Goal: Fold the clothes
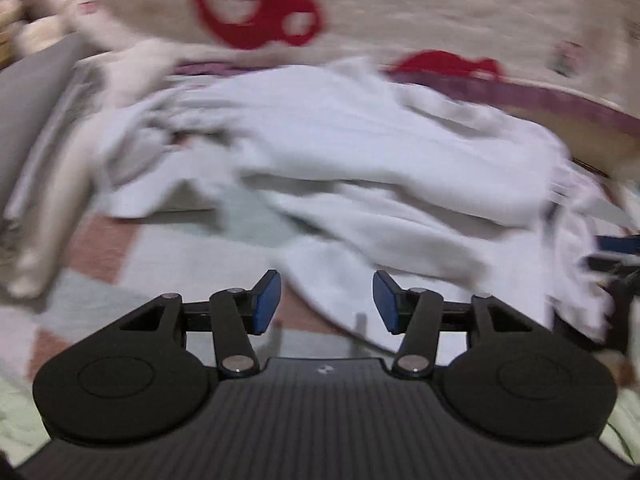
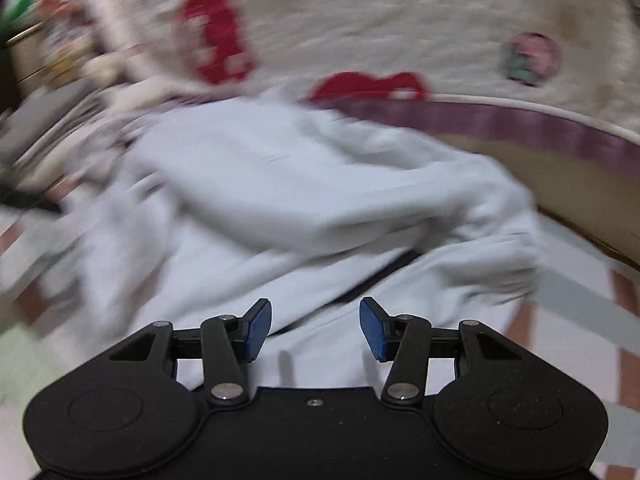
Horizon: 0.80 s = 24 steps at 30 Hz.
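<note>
Checkered mat: white garment beyond open tongs.

garment: one white, soft-looking piece of clothing | state: rumpled and unfolded, bunched in thick overlapping folds | pose: spread low and flat, one long fold lying across its upper half | place: on a checked pink, white and pale green surface | detail: blurred, kind of garment unclear
</note>
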Each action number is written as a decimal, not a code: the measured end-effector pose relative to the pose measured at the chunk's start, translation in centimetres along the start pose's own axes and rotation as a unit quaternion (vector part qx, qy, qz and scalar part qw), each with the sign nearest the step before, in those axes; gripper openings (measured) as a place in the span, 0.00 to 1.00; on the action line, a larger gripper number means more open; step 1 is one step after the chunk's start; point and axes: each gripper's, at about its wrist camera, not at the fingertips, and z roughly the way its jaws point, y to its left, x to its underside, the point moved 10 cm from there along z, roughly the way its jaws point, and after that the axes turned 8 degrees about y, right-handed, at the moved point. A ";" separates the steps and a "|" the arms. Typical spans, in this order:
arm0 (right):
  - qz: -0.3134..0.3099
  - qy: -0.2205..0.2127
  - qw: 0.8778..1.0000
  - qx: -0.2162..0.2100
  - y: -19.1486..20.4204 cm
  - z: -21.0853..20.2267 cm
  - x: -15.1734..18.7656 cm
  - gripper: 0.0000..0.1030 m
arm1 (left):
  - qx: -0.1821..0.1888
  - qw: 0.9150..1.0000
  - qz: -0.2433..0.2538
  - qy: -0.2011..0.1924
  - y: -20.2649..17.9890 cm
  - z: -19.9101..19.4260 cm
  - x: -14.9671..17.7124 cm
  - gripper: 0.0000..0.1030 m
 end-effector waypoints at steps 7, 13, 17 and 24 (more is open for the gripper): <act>-0.073 0.020 0.995 -0.072 6.6 -1.3 2.6 0.53 | 0.061 0.995 0.073 0.021 -5.5 1.7 1.5 0.49; -0.125 0.049 0.987 -0.092 9.3 -0.8 4.1 0.52 | 0.068 0.992 0.094 0.049 -7.8 4.6 2.2 0.51; -0.151 0.053 0.984 -0.079 10.0 0.0 4.2 0.29 | 0.040 0.992 0.107 0.048 -8.7 6.3 2.3 0.57; -0.175 0.052 0.981 -0.065 10.1 0.8 4.0 0.07 | 0.012 0.983 0.184 0.017 -10.1 6.6 2.4 0.15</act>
